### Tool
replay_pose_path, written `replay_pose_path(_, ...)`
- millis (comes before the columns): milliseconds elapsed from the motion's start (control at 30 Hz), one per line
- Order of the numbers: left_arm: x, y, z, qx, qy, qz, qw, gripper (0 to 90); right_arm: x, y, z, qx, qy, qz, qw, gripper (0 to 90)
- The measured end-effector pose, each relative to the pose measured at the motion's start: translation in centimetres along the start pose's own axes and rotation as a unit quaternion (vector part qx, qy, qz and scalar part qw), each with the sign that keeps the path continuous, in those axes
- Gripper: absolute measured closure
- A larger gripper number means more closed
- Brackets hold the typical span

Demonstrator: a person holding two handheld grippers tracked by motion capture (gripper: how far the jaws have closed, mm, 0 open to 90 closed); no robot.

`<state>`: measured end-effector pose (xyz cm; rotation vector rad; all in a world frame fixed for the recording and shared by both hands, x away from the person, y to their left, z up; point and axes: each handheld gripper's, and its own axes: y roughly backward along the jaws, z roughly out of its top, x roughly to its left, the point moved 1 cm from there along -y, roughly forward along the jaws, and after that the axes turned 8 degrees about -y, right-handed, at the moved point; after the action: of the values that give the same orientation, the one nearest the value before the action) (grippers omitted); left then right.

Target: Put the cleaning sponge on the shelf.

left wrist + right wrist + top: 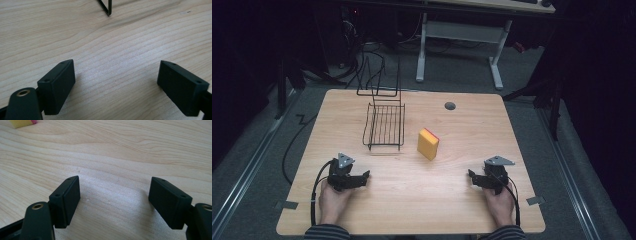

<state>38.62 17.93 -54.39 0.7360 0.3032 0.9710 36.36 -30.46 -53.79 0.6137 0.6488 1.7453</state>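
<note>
Both tongs are just parked on the wooden surface (412, 200) with their jaws spread wide, nothing between them. The left tongs (362, 178) sit near the front of a black wire rack (384, 125). The yellow sponge (428, 144) stands ahead of the right tongs (473, 177), off toward the left ones.

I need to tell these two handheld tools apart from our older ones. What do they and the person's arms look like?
Both are black: left claw and right claw, each with blocky screw-holed jaws, a brass-ringed pivot, a grey three-cornered plate, and a trailing black cable. Sleeves are striped.
</note>
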Motion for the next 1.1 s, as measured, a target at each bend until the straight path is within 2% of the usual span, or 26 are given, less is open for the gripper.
replay_pose_path(267,0.0,-0.1,0.1,0.0,0.001,0.002,1.0,15.3,0.0,0.0,0.0,0.0,-0.002,0.001,1.0,25.6)
replay_pose_path(500,0.0,-0.1,0.1,0.0,-0.008,0.0,1.0,15.8,0.0,0.0,0.0,0.0,-0.001,0.001,1.0,25.7)
replay_pose_path(600,-0.1,0.0,0.2,-0.002,-0.019,0.007,0.9998,16.0,0.0,0.0,0.0,0.0,-0.001,0.001,1.0,25.6)
replay_pose_path(800,-0.1,0.3,0.4,-0.003,-0.019,-0.001,0.9998,16.1,0.0,0.0,0.0,0.0,-0.001,0.001,1.0,25.6)
replay_pose_path(1100,-0.2,1.2,1.1,-0.019,-0.012,-0.019,0.9996,16.0,0.0,0.0,0.0,0.001,-0.001,0.002,1.0,25.6)
